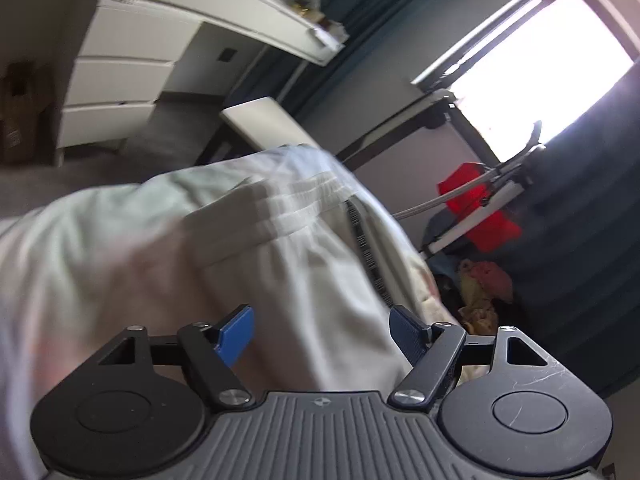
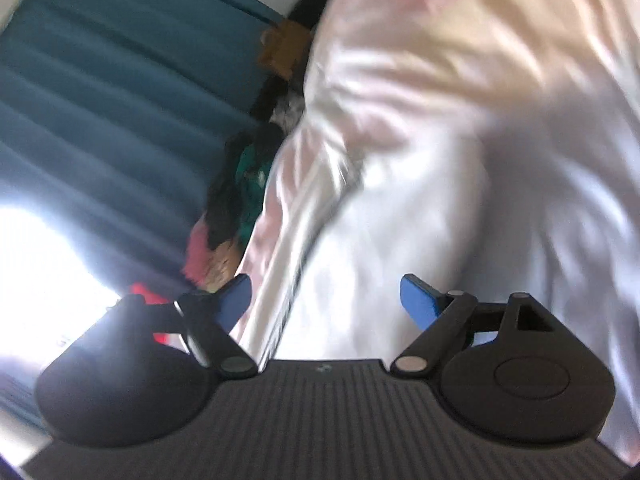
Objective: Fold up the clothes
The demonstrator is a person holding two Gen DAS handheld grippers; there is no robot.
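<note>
A white garment [image 1: 248,248] with an elastic waistband and a dark striped drawstring lies spread ahead of my left gripper [image 1: 322,334]. That gripper is open, its blue pads wide apart over the cloth with nothing pinched. In the right wrist view the same pale cloth [image 2: 420,160] fills the frame, blurred. My right gripper [image 2: 324,300] is open too, its pads apart above the fabric. Whether any finger touches the cloth is unclear.
A white chest of drawers [image 1: 116,80] and a long white shelf [image 1: 248,12] stand at the back left. A bright window [image 1: 540,68], dark blue curtains [image 2: 120,100], a red object [image 1: 476,208] and a heap of coloured clothes [image 1: 484,284] lie to the right.
</note>
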